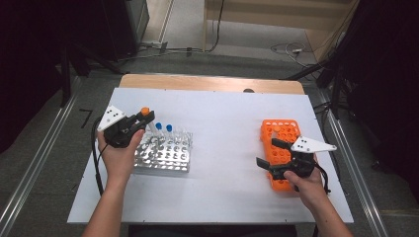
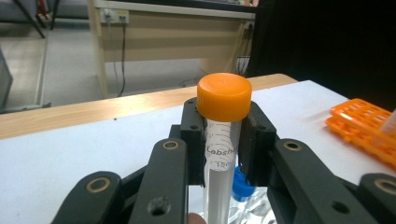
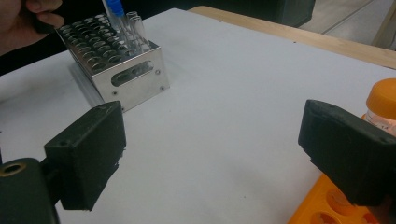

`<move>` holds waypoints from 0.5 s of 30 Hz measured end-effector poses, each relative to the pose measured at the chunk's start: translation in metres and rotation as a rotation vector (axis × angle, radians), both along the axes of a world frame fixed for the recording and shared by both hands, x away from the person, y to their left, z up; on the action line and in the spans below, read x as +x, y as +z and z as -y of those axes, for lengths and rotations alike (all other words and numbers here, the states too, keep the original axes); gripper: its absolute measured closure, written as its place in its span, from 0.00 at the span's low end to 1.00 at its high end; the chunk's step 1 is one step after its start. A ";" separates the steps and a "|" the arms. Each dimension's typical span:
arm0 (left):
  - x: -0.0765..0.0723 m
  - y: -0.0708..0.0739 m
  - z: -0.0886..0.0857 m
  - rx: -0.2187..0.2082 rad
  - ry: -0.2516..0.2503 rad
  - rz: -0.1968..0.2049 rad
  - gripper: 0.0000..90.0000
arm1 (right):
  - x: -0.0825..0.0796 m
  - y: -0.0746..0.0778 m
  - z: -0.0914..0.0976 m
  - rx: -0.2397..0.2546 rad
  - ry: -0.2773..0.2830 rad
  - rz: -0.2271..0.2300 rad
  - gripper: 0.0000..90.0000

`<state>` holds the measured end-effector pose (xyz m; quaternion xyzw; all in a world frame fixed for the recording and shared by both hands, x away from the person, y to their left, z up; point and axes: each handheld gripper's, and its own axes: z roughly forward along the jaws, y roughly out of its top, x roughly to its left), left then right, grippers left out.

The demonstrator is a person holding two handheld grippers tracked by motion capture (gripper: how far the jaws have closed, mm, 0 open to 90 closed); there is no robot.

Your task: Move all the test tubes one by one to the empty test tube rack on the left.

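Observation:
My left gripper (image 1: 143, 120) is shut on a clear tube with an orange cap (image 2: 224, 96), held upright just below the cap; the tube (image 1: 145, 112) hangs over the back left of the metal rack (image 1: 165, 157). Blue-capped tubes (image 1: 163, 127) stand in that rack, and one blue cap (image 2: 242, 185) peeks out behind the held tube. My right gripper (image 1: 269, 155) stands open over the orange rack (image 1: 279, 129), nothing between its pads (image 3: 88, 154). An orange-capped tube (image 3: 384, 105) stands in the orange rack at the right edge of the right gripper view.
The metal rack (image 3: 122, 70) has many free holes and a few clear uncapped tubes (image 3: 135, 25). White table surface (image 1: 222, 133) lies open between the two racks. A wooden strip (image 1: 212, 83) runs along the table's far edge, with floor and cables beyond.

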<state>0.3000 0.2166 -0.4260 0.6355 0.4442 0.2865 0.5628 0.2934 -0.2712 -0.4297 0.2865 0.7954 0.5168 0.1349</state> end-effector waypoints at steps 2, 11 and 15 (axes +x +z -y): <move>0.001 -0.002 0.001 0.014 0.004 -0.003 0.83 | 0.000 0.000 0.000 0.001 -0.002 -0.001 0.07; 0.005 -0.010 0.010 0.092 0.021 -0.064 0.83 | 0.000 0.000 0.000 -0.001 0.000 0.003 0.07; 0.005 -0.013 0.014 0.128 0.028 -0.111 0.82 | 0.000 0.001 0.002 0.003 -0.002 0.006 0.07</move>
